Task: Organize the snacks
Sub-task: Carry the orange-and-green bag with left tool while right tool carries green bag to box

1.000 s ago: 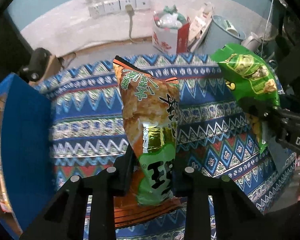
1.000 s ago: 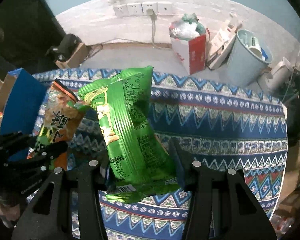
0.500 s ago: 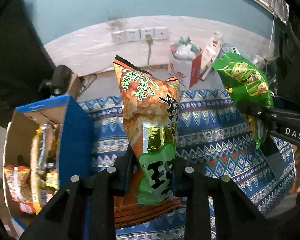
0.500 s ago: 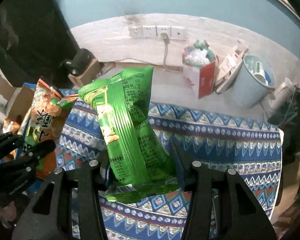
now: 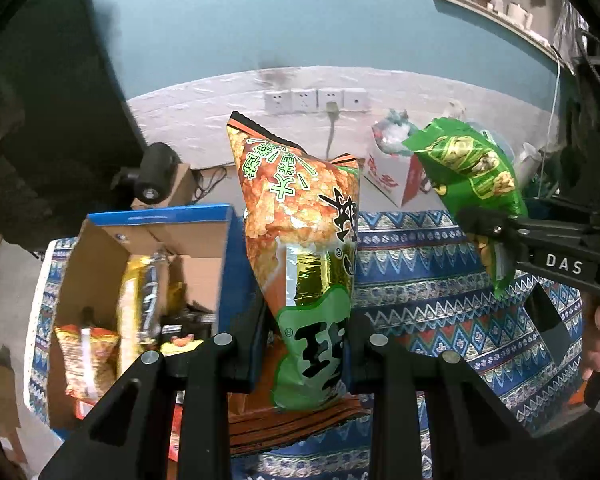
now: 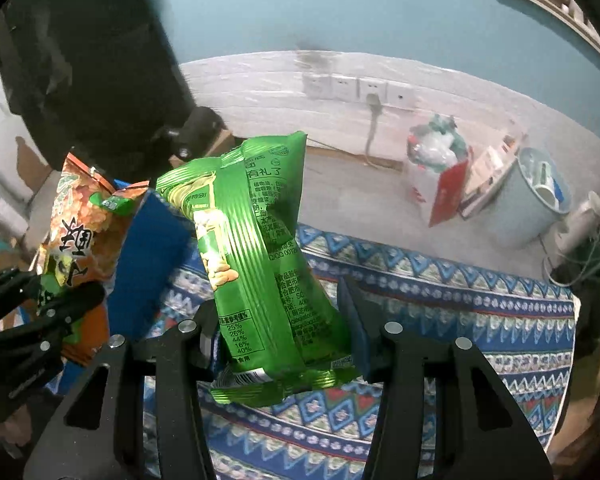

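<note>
Both bags are up in the air, off the table. The left gripper is clamped on the lower part of the orange bag, which stands upright, long axis running up and away from the fingers. The right gripper is clamped the same way on the bottom of the green bag, also upright and leaning a little left.

The box sits at the left end of the table, its opening turned toward the left gripper, with several packets already inside. It lies just left of the orange bag and slightly below it. The green bag is further right, with the orange one between it and the box.

So the left hand is clearly nearer, and I'd expect the orange bag to go in first, swung left and lowered bottom-first into the opening.
</note>
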